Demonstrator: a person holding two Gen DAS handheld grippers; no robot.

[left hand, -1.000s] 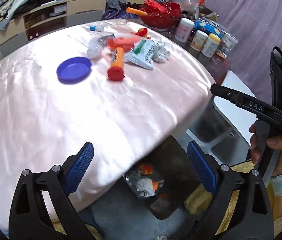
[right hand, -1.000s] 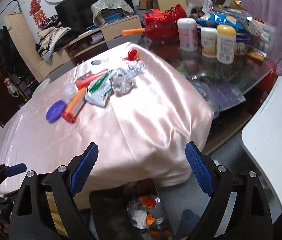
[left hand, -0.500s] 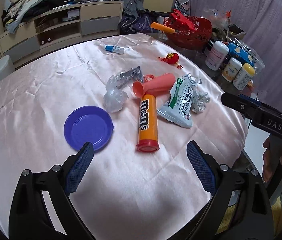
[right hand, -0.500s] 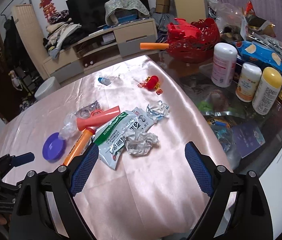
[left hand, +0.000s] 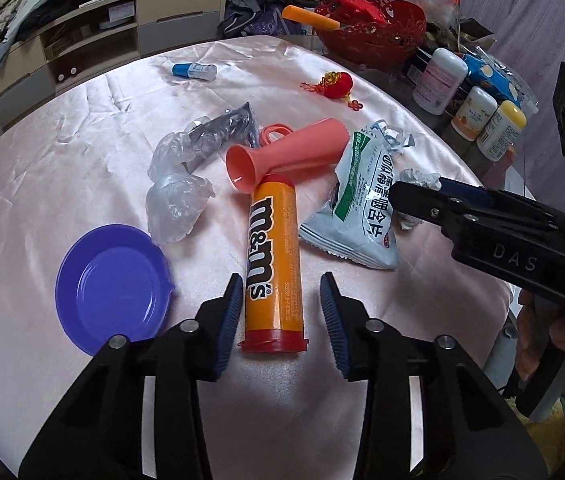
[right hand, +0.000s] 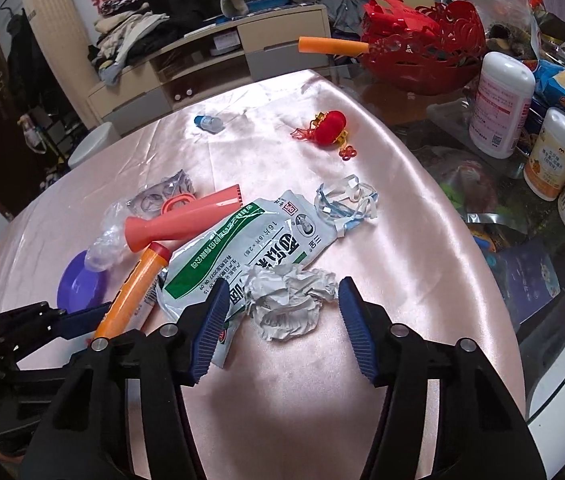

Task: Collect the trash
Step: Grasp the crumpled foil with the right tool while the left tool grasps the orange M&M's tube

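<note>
Trash lies on a pink satin tablecloth (left hand: 62, 168). An orange m&m's tube (left hand: 272, 264) lies between the open fingers of my left gripper (left hand: 280, 292), which straddle its red cap end with a gap on each side. A crumpled paper ball (right hand: 286, 300) sits between the open fingers of my right gripper (right hand: 282, 300). A green and white food pouch (left hand: 362, 204) lies beside it, also in the right wrist view (right hand: 242, 248). A pink plastic tube (left hand: 286, 152), crumpled clear plastic (left hand: 174, 200), a foil wrapper (left hand: 226, 128) and torn plastic (right hand: 346, 200) lie further back.
A purple plate (left hand: 112, 288) lies left of the tube. A red ornament (left hand: 338, 84) and a small blue bottle (left hand: 194, 70) lie at the far side. A red basket (right hand: 422, 52), white and yellow bottles (right hand: 498, 104) and snack bags stand on the glass to the right.
Both grippers have moved from the bin below the table edge up over the table and down to the trash. The left now straddles the m&m's tube, the right the paper ball, jaws narrower.
</note>
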